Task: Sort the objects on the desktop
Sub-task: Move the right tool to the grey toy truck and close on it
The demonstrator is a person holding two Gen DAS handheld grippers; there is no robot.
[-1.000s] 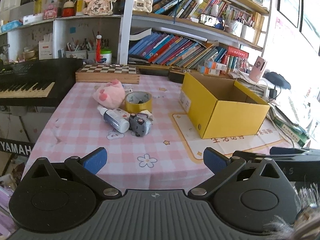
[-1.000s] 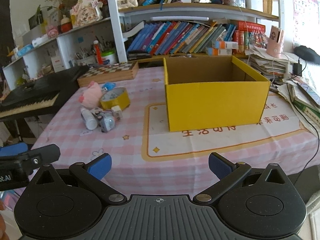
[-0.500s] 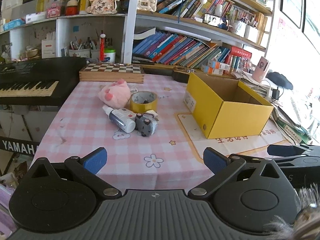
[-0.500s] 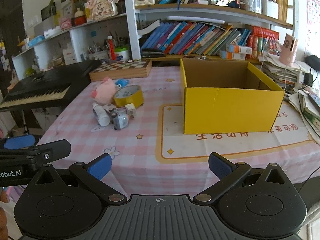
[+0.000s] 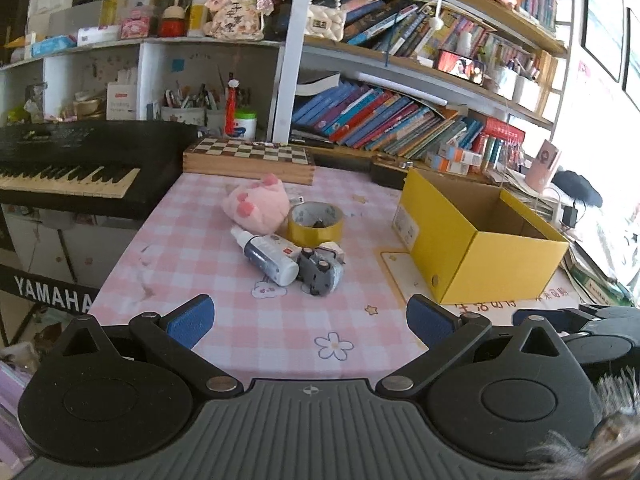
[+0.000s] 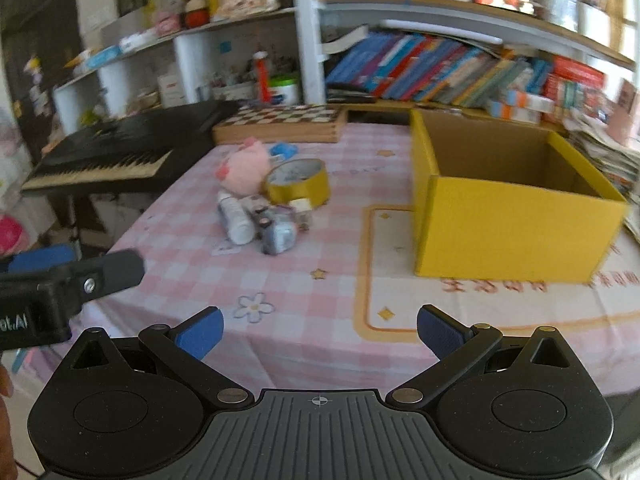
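Observation:
A pile lies mid-table: a pink plush pig point(image 5: 256, 206) point(image 6: 242, 170), a yellow tape roll point(image 5: 315, 224) point(image 6: 298, 182), a white-capped bottle point(image 5: 268, 258) point(image 6: 234, 220) and a grey toy car point(image 5: 320, 274) point(image 6: 278, 234). An open yellow cardboard box point(image 5: 476, 240) point(image 6: 508, 208) stands to their right, and what shows of its inside is bare. My left gripper point(image 5: 310, 320) is open and empty over the near table edge. My right gripper point(image 6: 320, 330) is open and empty, also at the near edge. The left gripper's body point(image 6: 60, 292) shows at the left of the right wrist view.
A wooden chessboard box point(image 5: 248, 158) lies at the table's back. A black Yamaha keyboard point(image 5: 72, 172) stands left of the table. Bookshelves point(image 5: 400, 120) fill the wall behind. Stacked papers and books point(image 5: 592, 272) lie right of the box.
Both grippers have pulled back and swung left, so the pile sits more central in each view. The right wrist view is now motion-blurred. Both stay open; nothing was picked up.

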